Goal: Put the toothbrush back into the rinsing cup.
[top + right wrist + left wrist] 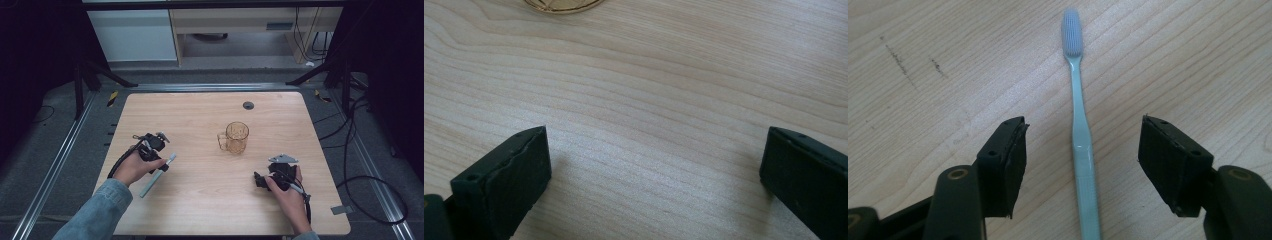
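Centrally in the high view, a light wooden table (210, 200) is seen, with a small dark round grommet (248, 105) set near its far edge. An amber glass mug (235, 138) is stood upright a little right of the frame's centre, its handle turned toward the left of the frame. At the lower left of that view, the left gripper (161, 161) is held in a hand (134, 167) that emerges from a blue denim sleeve (97, 212), and a pale green toothbrush (156, 175) is laid flat on the table beneath it, the bristled head pointed toward the upper right. In the left gripper view the toothbrush (1079, 135) is seen running up the middle of the frame, its bluish-white bristles at the top; the two black jaws are spread wide on either side of the handle, and neither is touching it, so nothing is gripped. At the lower right of the high view, the right gripper (260, 180) is held in the other hand (290, 195), near the mug but apart from it. In the right gripper view its jaws are likewise spread wide over bare wood, nothing being held between them, and the mug's amber base (561, 5) is glimpsed at the top edge, left of centre.
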Available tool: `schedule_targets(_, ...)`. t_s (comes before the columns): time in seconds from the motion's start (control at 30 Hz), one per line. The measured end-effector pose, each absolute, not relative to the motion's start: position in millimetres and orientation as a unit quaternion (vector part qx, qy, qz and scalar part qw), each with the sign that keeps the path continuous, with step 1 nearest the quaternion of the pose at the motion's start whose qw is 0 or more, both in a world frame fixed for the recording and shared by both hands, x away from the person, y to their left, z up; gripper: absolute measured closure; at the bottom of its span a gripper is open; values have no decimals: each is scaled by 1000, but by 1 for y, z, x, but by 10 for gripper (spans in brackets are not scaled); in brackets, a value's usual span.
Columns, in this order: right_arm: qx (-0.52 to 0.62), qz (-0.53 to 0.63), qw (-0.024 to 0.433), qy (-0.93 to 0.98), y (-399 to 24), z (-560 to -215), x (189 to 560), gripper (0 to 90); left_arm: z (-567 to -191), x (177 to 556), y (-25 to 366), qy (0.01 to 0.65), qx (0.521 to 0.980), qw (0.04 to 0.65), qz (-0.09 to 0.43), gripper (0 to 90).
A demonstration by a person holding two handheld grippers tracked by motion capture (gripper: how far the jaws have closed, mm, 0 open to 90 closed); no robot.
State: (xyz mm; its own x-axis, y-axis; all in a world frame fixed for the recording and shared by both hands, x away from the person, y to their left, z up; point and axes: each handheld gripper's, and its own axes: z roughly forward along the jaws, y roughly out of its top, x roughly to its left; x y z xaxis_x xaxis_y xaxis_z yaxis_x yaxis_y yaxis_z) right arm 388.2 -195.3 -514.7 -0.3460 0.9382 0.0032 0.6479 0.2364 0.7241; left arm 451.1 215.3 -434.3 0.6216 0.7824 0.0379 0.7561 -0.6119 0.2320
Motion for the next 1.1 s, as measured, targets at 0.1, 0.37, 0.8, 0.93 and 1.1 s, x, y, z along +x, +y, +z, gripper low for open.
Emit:
schedule_targets(0.1,524,324,225,755,-196,-515,388,4,-439,454,214,429,897,91,57,406)
schedule_targets(0.37,524,324,226,755,-196,-515,388,4,-447,457,216,426,901,71,47,482)
schedule_targets(0.8,525,324,225,754,-196,-515,388,4,-454,463,219,439,896,66,9,632)
schedule_targets(0.93,523,324,226,755,-196,-515,388,4,-455,464,218,442,895,62,9,662)
schedule_targets(1.1,522,324,226,756,-196,-515,388,4,-458,466,216,443,895,60,10,679)
